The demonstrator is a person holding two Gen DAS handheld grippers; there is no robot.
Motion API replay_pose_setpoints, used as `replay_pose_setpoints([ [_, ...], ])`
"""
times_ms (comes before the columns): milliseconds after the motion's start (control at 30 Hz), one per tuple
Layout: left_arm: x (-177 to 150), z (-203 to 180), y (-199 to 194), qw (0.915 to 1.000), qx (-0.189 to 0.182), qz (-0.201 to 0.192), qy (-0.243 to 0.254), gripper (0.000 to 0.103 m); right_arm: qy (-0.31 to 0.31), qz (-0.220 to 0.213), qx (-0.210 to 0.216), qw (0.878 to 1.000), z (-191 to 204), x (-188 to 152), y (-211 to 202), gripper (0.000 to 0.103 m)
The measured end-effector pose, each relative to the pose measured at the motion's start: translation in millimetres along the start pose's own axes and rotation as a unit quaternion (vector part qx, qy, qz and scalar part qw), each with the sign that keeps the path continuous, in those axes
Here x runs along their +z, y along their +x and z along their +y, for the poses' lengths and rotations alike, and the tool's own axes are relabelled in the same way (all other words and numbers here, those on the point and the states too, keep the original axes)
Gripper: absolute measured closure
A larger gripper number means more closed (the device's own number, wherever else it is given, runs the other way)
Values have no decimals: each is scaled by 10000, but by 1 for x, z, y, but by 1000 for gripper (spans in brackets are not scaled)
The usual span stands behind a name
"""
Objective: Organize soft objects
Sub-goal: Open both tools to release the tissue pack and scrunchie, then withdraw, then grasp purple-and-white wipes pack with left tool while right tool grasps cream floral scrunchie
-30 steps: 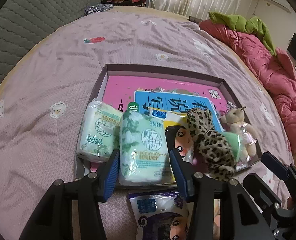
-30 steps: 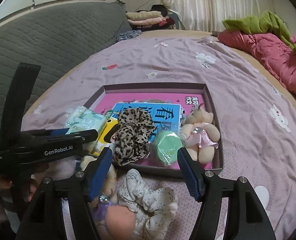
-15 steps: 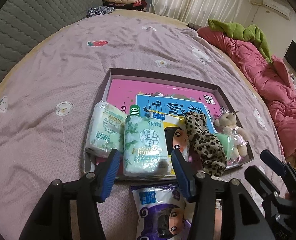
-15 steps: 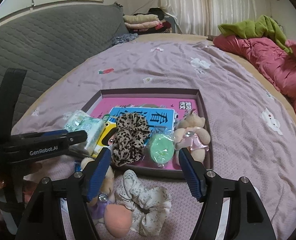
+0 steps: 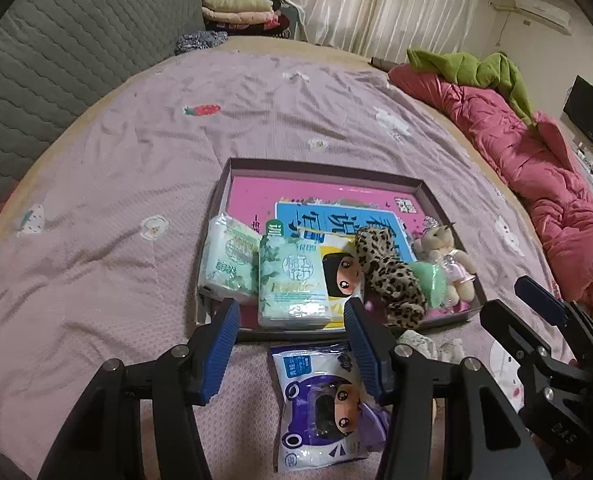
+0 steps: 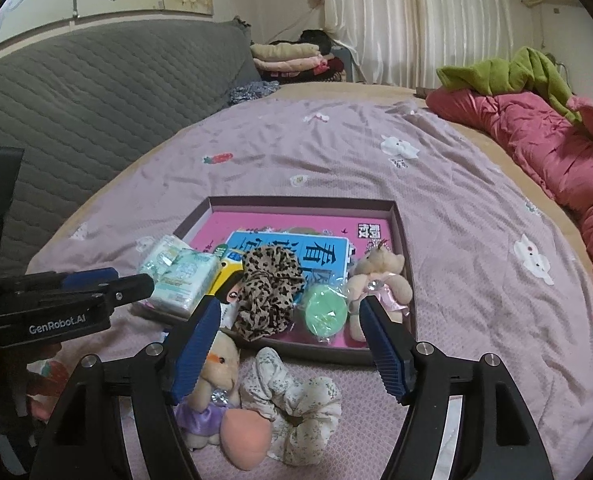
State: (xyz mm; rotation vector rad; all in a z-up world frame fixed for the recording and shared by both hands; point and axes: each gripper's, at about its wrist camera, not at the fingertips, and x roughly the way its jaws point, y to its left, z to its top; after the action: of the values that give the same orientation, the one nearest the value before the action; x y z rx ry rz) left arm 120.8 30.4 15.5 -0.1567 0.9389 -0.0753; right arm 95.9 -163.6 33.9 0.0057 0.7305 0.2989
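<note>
Jaws wide, empty: left gripper over tissue pack, right gripper over scrunchie.

Leopard-print scrunchie, mint-green puff, white floral scrunchie, pink tray

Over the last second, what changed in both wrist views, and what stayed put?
Both grippers pulled back and up from the tray, so it looks smaller in both views. The left gripper and right gripper have just been opening, pressing on nothing. More of the purple packet and floral scrunchie on the bed came into view. The tissue packs, leopard scrunchie and teddy bear stayed in the tray.
</note>
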Motion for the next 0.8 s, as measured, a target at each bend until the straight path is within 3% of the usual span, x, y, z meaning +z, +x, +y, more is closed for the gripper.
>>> replay_pose_setpoints([
  [800,-13,-2,-57,9995,40,-308,33,48,-88,-412,-98,9991,8,2,-57,29],
])
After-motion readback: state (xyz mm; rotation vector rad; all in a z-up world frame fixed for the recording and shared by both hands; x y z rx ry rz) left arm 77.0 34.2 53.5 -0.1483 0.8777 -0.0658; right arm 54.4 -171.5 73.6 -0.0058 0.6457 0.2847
